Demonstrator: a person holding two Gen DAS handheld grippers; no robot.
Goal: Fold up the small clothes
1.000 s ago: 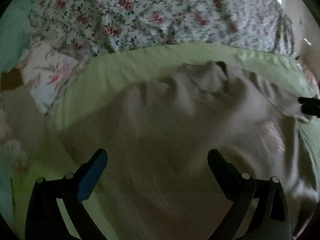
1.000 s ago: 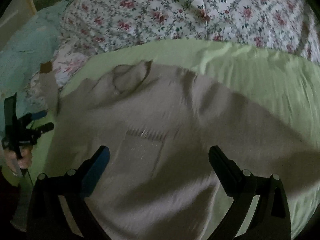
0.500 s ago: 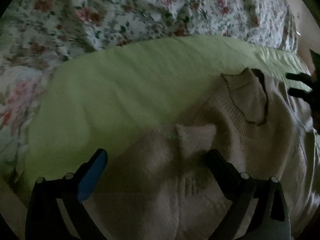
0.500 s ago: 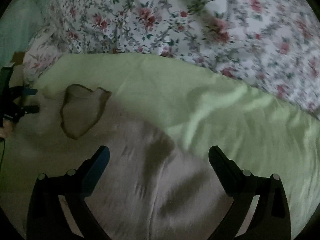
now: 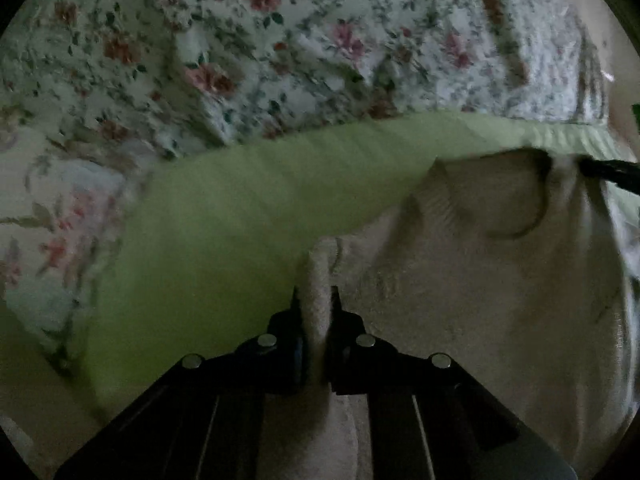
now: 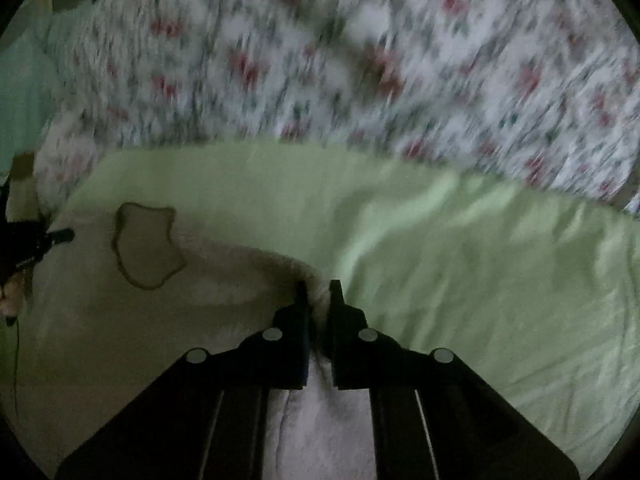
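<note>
Both grippers, L (image 5: 316, 300) & R (image 6: 319, 294), just clamped onto cream sweater (image 5: 480, 300) shoulders on green sheet (image 5: 240, 220).

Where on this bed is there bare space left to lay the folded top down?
The green sheet lies bare between the beige sweater and the flowered quilt, widest beyond the right tongs. A similar strip shows past the left tongs. The near side is crowded: the sweater covers it, with both tongs pinching its shoulders.
</note>
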